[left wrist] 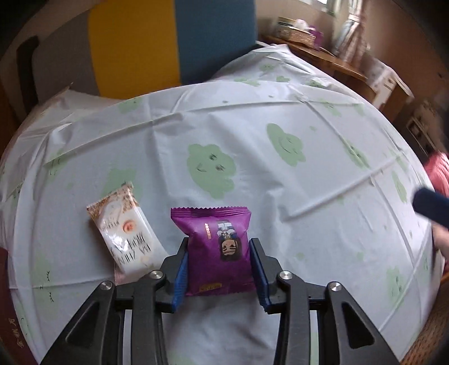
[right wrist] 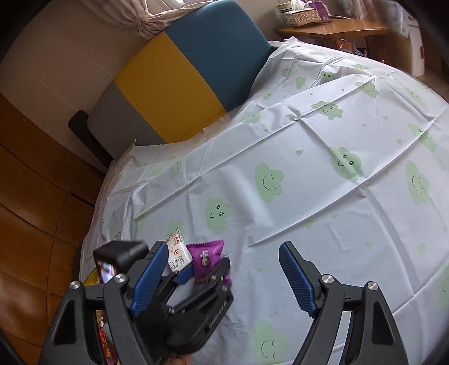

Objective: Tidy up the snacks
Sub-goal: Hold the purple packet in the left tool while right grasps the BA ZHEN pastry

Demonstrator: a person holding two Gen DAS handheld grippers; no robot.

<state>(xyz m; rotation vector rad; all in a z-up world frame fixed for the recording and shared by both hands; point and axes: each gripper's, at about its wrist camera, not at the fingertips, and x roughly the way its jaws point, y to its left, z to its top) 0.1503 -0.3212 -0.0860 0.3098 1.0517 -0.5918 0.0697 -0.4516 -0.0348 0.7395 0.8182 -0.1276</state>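
Observation:
A purple snack packet point(left wrist: 219, 247) lies on the white tablecloth with green clouds point(left wrist: 252, 140), between the blue pads of my left gripper point(left wrist: 218, 244). The pads touch both its sides, so the gripper is shut on it. A white snack packet point(left wrist: 123, 233) lies just left of it on the cloth. In the right wrist view my right gripper point(right wrist: 221, 255) is open and empty above the cloth, right of the left gripper point(right wrist: 207, 269), which holds the purple packet point(right wrist: 206, 257) beside the white packet point(right wrist: 176, 255).
A chair with grey, yellow and blue panels point(right wrist: 179, 73) stands at the table's far edge. A wooden side table with a tissue box point(right wrist: 300, 14) is at the back right. Wooden floor point(right wrist: 33, 174) lies left of the table.

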